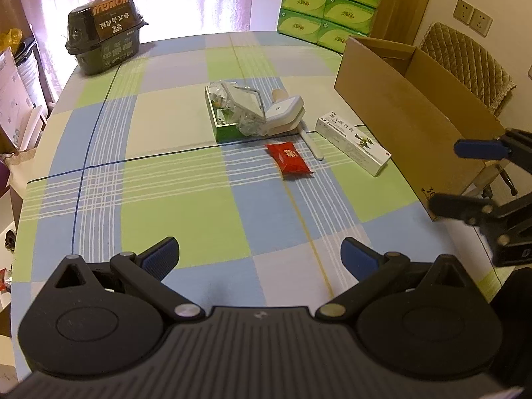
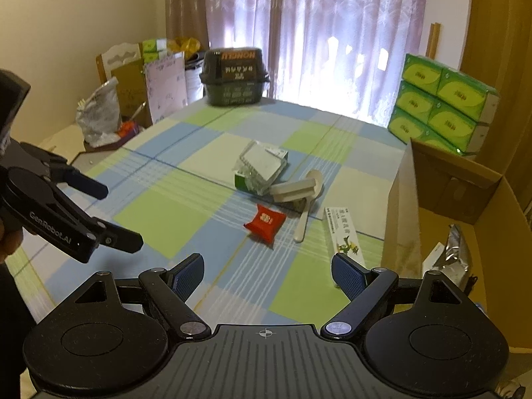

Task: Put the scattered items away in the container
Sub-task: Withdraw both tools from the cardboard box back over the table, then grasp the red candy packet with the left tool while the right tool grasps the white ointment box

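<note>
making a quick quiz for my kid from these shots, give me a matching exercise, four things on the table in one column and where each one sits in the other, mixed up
Things
1. red snack packet
2. cardboard box
3. white ointment carton
4. dark instant-meal tub

Places
A. far left corner of the table, near the curtain
B. lying flat just beside the cardboard box
C. right edge of the table, open at the top
D. middle of the table, nearest the two open grippers, in front of the white spoon

Pairs: 1-D, 2-C, 3-B, 4-A
</note>
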The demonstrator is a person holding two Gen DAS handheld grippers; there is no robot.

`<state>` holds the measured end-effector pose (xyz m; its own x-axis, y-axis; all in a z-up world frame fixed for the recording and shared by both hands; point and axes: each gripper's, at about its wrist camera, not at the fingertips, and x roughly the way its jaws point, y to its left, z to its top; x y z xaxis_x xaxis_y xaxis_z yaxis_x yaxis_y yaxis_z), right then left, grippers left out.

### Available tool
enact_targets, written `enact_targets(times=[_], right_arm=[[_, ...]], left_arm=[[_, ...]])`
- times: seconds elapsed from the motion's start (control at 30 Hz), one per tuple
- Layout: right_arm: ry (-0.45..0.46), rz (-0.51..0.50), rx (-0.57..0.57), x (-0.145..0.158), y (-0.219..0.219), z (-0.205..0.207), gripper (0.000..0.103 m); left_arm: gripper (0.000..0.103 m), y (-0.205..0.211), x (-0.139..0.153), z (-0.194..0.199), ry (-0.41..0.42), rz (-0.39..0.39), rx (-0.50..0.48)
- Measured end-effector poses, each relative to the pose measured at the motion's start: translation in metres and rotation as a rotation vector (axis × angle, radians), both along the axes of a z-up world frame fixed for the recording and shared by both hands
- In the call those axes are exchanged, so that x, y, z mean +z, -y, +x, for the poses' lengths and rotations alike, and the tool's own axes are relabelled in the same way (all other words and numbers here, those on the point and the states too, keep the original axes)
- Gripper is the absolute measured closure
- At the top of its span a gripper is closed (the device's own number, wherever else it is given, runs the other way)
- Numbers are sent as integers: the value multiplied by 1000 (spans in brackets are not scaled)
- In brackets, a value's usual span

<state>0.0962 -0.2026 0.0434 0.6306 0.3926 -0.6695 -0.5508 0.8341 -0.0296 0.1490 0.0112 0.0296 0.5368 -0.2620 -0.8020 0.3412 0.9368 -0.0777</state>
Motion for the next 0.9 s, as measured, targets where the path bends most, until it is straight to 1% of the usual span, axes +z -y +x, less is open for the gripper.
enact_targets(times=[0.17, 0.4, 0.63, 0.83, 0.87, 0.9], right_arm=[[0, -34, -7, -12, -8, 12, 14], [14, -100, -14, -29, -19, 39, 14], [34, -196, -23, -49, -30, 73, 14], [36, -267, -66, -71, -34, 108, 14], [34, -277, -73, -75, -34, 114, 19], [27, -289, -76, -78, -34, 119, 32]], left_arm=[[1, -3, -5, 7, 5, 1, 1], [1, -12, -14, 23, 5, -3, 13], [1, -16, -27, 42, 16, 5, 4], [1, -16, -41, 56, -1, -25, 5], [1, -16, -43, 58, -5, -33, 4], [1, -15, -45, 59, -9, -39, 3]])
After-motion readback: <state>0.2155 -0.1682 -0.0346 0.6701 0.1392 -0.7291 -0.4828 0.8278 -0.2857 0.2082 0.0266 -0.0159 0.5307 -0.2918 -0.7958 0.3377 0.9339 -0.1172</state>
